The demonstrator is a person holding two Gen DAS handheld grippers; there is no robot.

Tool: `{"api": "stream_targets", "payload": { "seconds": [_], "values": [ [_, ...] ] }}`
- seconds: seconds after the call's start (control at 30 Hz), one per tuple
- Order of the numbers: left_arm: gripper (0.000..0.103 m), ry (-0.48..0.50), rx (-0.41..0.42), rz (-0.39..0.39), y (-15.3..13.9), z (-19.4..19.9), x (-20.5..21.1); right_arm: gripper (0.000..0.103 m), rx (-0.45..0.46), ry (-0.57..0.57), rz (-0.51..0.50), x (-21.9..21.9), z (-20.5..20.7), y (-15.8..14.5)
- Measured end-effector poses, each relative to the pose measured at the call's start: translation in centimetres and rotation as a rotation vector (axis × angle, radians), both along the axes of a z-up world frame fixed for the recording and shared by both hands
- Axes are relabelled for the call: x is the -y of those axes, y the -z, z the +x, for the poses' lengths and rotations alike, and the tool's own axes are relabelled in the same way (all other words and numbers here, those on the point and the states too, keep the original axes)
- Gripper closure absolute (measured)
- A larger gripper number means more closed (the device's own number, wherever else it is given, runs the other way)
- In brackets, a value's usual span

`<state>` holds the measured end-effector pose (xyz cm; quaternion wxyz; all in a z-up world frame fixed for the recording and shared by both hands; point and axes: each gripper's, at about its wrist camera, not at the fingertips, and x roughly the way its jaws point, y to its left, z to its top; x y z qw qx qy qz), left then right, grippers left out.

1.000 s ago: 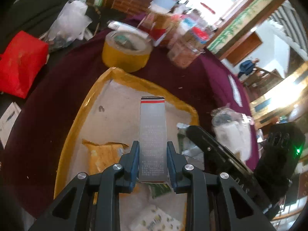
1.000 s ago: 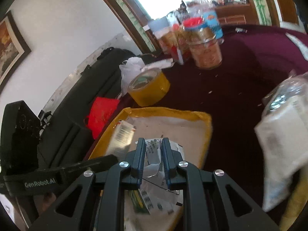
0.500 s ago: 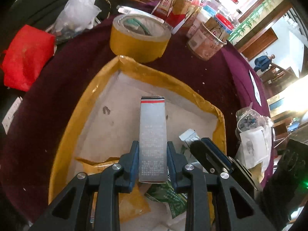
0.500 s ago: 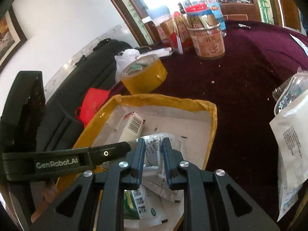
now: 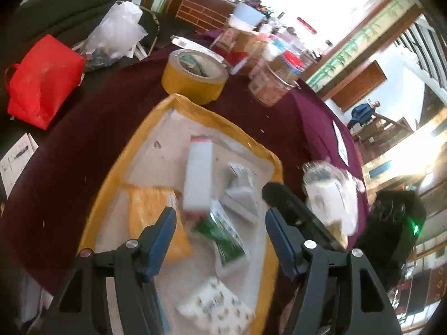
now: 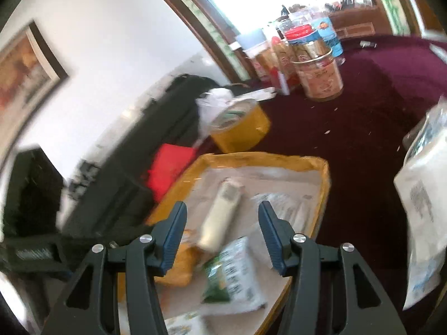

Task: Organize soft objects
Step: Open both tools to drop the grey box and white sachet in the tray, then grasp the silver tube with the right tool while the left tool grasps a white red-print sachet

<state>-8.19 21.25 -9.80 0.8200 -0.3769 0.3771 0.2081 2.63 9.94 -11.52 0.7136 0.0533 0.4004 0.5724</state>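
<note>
Packets and small boxes lie loose in a shallow yellow-rimmed tray point(image 5: 131, 150) on a dark red tablecloth point(image 5: 83, 128). Far left in the left wrist view, off the cloth, sits a red bag point(image 5: 42, 81), with a crumpled clear plastic bag point(image 5: 117, 30) beyond it. On the left of the tray floor lies a yellow padded envelope point(image 5: 156, 212). The left gripper point(image 5: 220, 233) hangs over the near part of the tray; its jaws have just been opening and now stand spread, nothing pinched between them. Ahead of them a long white box point(image 5: 198, 178) with a red end lies flat on the tray floor, clear of both pads. To its right lie a grey-and-white packet point(image 5: 240, 192) and, nearer, a green-and-white sachet point(image 5: 223, 234); a white patterned pack point(image 5: 215, 310) lies nearest the camera. Beyond the tray's far rim stands a roll of yellow tape point(image 5: 192, 78), and right of it a clear jar point(image 5: 273, 83) among other containers. Right of the tray, on the cloth, lies a clear bag with white contents point(image 5: 329, 195).

In the right wrist view, the right gripper point(image 6: 222, 240) is over the tray's near end, its jaws likewise just opened and spread, gripping nothing; the white box and green sachet lie beneath and between them, blurred.
</note>
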Motion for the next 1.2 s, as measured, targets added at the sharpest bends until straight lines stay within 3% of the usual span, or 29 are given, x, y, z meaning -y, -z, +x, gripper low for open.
{"api": "stream_targets", "payload": {
  "seconds": [0.07, 0.23, 0.37, 0.53, 0.73, 0.83, 1.0, 1.1, 1.2],
  "values": [
    [0.033, 0.022, 0.014, 0.007, -0.4, -0.5, 1.5, 0.050, -0.055, -0.018, 0.040, 1.6, -0.1, -0.5],
    [0.033, 0.115, 0.044, 0.061, -2.0, -0.5, 6.7, 0.050, -0.040, 0.004, 0.051, 8.0, -1.2, -2.4],
    [0.033, 0.229, 0.020, 0.124, -2.4, 1.8, 11.0, 0.050, -0.060, 0.041, 0.077, 14.1, -1.2, -2.2],
    [0.033, 0.344, 0.010, 0.129, -2.2, 5.0, 15.1, 0.050, -0.044, 0.237, 0.006, 22.3, 0.7, -0.9],
    [0.033, 0.369, -0.026, 0.111, -1.1, 6.4, 17.0, 0.050, -0.065, 0.448, -0.096, 29.2, 3.8, 1.5],
    [0.033, 0.349, -0.043, 0.126, -0.9, 6.6, 17.0, 0.050, -0.074, 0.520, -0.141, 30.5, 4.9, 2.3],
    [0.033, 0.321, -0.085, 0.208, -0.8, 7.3, 16.9, 0.050, -0.086, 0.553, -0.216, 29.3, 6.0, 4.1],
    [0.033, 0.309, -0.124, 0.289, -0.8, 8.5, 16.6, 0.050, -0.001, 0.595, -0.296, 27.8, 5.6, 3.8],
    [0.033, 0.320, -0.145, 0.339, -0.6, 10.2, 16.3, 0.064, 0.068, 0.617, -0.384, 26.5, 5.2, 3.9]
  ]
}}
